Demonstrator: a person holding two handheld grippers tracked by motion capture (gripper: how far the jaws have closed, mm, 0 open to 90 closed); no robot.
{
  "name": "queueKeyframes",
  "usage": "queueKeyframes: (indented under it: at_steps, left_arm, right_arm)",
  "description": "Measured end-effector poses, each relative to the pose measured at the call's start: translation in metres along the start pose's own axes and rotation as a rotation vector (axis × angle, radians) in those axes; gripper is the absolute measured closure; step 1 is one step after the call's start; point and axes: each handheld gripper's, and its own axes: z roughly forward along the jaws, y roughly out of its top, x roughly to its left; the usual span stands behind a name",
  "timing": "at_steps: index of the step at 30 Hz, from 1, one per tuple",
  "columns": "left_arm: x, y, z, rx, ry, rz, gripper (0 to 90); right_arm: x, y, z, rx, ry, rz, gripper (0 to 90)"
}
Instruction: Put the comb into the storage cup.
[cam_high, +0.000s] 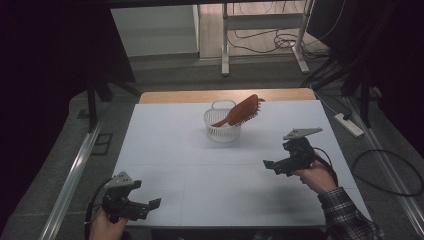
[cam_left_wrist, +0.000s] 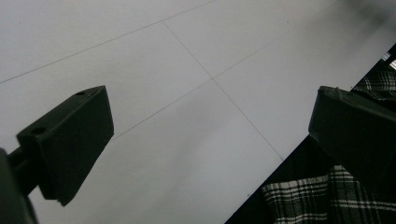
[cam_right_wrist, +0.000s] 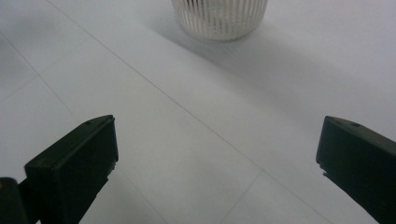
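Observation:
A small white ribbed basket (cam_high: 222, 126) stands on the white table (cam_high: 165, 145) toward its far middle. A reddish-brown hairbrush (cam_high: 242, 111) lies tilted in it, bristle head sticking out over the right rim. My right gripper (cam_high: 274, 166) hovers at the right, in front of the basket, open and holding nothing; its own view shows the basket's lower wall (cam_right_wrist: 219, 18) ahead between the wide jaws (cam_right_wrist: 217, 158). My left gripper (cam_high: 150, 207) is at the near left corner, open and holding nothing, aimed across the table (cam_left_wrist: 210, 135).
A wooden strip (cam_high: 225, 95) borders the table's far edge. Beyond it are a metal stand (cam_high: 262, 35) and cables on the floor. A power strip (cam_high: 349, 125) lies on the floor to the right. A plaid sleeve (cam_left_wrist: 327, 200) shows by the near table edge.

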Motion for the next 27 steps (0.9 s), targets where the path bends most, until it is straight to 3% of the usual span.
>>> queueKeyframes:
  at_steps: [18,27]
  left_arm:
    - [0.000,0.000,0.000,0.001,0.000,-0.001,0.6]
    - [0.000,0.000,0.000,0.002,0.001,-0.001,0.6]
  right_arm:
    - [-0.013,-0.030,-0.024,0.023,-0.053,0.017,0.0]
    - [-0.018,-0.045,-0.037,0.026,-0.076,0.050,0.0]
